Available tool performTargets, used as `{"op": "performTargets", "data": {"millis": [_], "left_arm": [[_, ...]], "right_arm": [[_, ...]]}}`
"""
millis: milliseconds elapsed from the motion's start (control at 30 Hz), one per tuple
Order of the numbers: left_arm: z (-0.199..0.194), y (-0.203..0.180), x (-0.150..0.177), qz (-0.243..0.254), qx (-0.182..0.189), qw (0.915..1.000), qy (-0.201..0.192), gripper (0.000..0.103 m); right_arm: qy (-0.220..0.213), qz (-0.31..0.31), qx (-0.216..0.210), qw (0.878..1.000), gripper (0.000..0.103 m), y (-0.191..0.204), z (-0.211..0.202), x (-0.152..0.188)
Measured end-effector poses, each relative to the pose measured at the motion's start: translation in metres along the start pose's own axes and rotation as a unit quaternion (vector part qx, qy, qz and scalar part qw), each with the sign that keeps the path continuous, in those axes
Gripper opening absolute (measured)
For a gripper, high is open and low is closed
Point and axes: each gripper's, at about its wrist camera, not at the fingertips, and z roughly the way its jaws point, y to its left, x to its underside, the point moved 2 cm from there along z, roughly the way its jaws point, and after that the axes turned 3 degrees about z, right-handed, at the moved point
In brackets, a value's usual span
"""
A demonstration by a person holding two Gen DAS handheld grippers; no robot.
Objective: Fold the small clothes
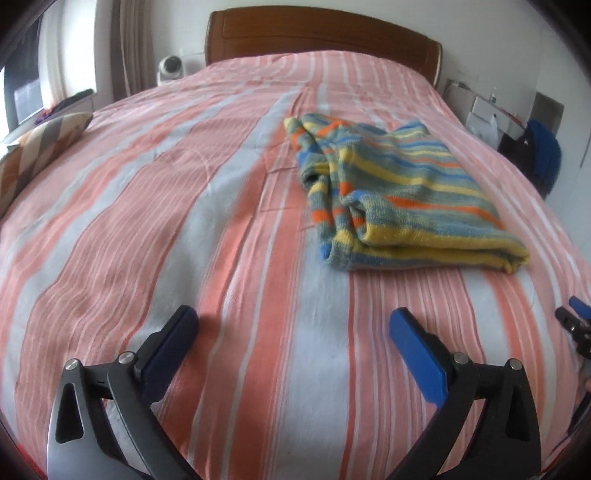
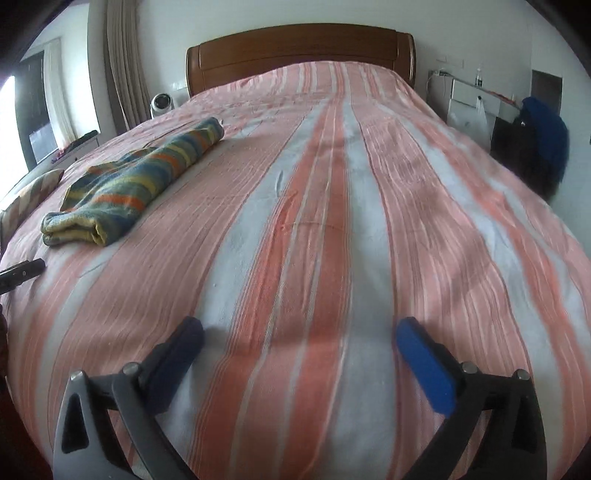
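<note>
A small striped knit garment (image 1: 391, 192), blue, yellow, grey and orange, lies folded on the bed, ahead and to the right of my left gripper (image 1: 291, 321). That gripper is open and empty, low over the bedspread. In the right wrist view the same garment (image 2: 136, 181) lies far to the left. My right gripper (image 2: 299, 332) is open and empty over bare bedspread, well apart from the garment. The right gripper's tip shows at the right edge of the left wrist view (image 1: 576, 325), and the left gripper's tip at the left edge of the right wrist view (image 2: 22, 273).
The bed has a pink and white striped cover (image 2: 332, 229) and a wooden headboard (image 1: 325, 33). A patterned cushion (image 1: 40, 147) lies at the left edge. A white fan (image 1: 170, 68) stands beside the headboard. A white cabinet (image 2: 472, 99) and blue clothing (image 2: 546, 136) stand to the right.
</note>
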Motion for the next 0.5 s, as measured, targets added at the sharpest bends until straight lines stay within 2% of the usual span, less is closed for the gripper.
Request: {"op": "performTargets", "data": {"millis": [500], "left_arm": [[0.0019,-0.0019,0.0021,0.009,-0.007,0.9999,-0.001,0.103]], "right_arm": [[-0.001,0.002,-0.003,1.0,0.103,0.0019,0.0048,-0.0025]]}}
